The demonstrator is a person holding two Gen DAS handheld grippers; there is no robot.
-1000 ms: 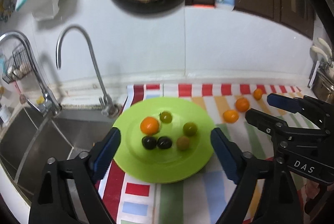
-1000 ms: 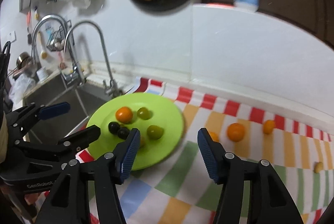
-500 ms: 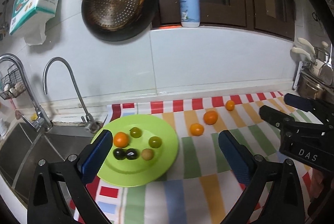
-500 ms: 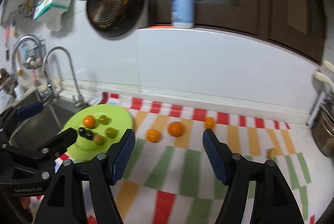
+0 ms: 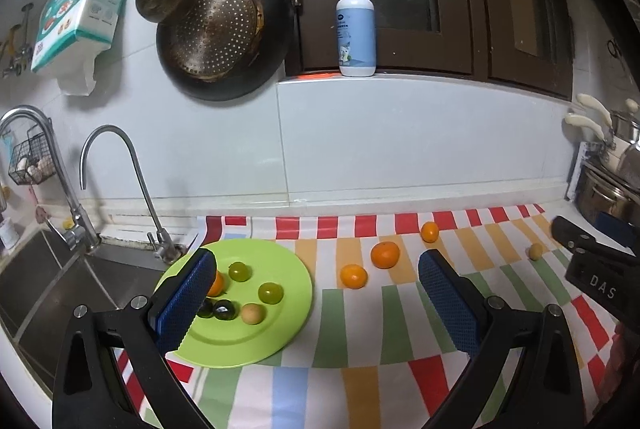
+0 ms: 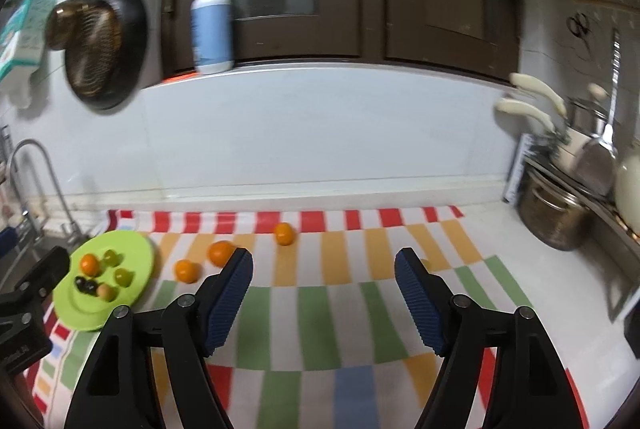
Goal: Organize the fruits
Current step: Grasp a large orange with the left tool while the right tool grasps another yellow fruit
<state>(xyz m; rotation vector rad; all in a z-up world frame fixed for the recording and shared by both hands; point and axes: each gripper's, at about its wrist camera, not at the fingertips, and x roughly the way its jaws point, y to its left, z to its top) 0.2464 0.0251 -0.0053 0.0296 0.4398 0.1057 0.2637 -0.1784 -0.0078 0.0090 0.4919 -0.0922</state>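
Observation:
A lime green plate [image 5: 280,325] [image 6: 140,257] lies at the left of the striped cloth and holds several small fruits: an orange, green grapes, dark ones and a yellowish one. Three oranges lie loose on the cloth: one near the plate [image 5: 353,276] [image 6: 187,270], a larger one [image 5: 385,254] [image 6: 221,252], and a far one [image 5: 430,231] [image 6: 284,233]. A small yellow fruit [image 5: 535,251] lies to the right, half hidden behind my right finger in the right wrist view. My left gripper [image 5: 316,301] is open and empty above the plate's right edge. My right gripper [image 6: 324,289] is open and empty over the cloth.
A steel sink [image 5: 48,285] with two taps [image 5: 120,169] lies left of the plate. Metal pots [image 6: 556,213] stand at the right end of the counter. A pan [image 5: 224,29] hangs on the wall and a pump bottle [image 5: 356,29] stands on the ledge.
Both grippers have pulled back and up from the plate and swung right. The plate and fruits look smaller and farther left. The right view now centres on the cloth and loose oranges.

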